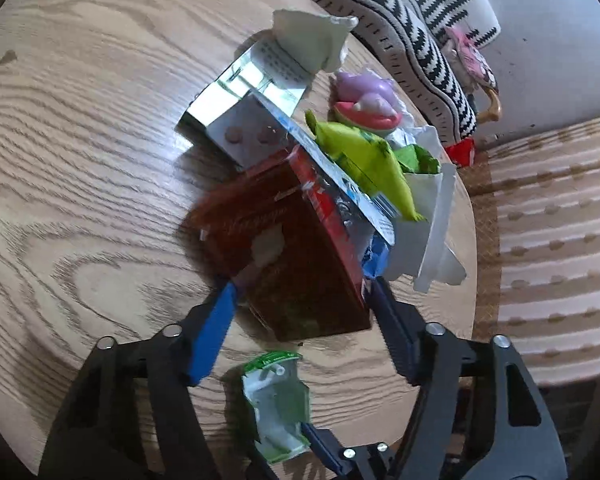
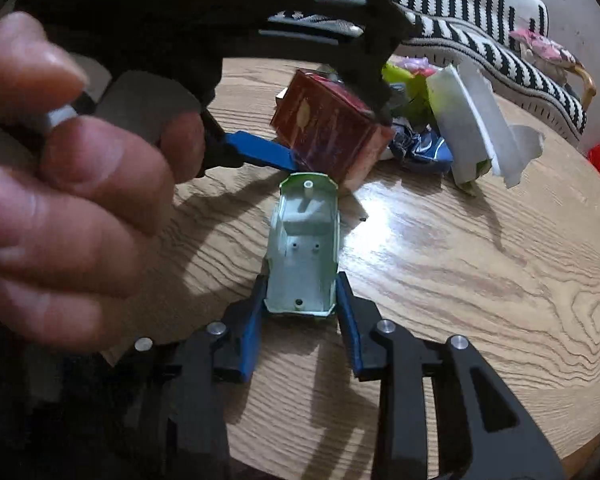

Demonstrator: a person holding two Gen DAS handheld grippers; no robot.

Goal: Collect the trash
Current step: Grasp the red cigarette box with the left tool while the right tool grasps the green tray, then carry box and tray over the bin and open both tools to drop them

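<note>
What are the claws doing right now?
Left claw clamped on red box. Right claw clamped on green carton. Wrapper pile crowds behind the box.

Round wooden table point(image 1: 80, 160), light oak grain. Black-and-white zigzag cushion point(image 1: 416, 20) beyond table's far edge. Pink patterned item point(image 1: 474, 60) beside cushion. Beige striped rug point(image 1: 556, 240) past right edge.

A home living room: a round wooden counter point(image 1: 80, 160) beside a black-and-white patterned cushion point(image 1: 420, 20) and striped rug point(image 1: 560, 220).
</note>
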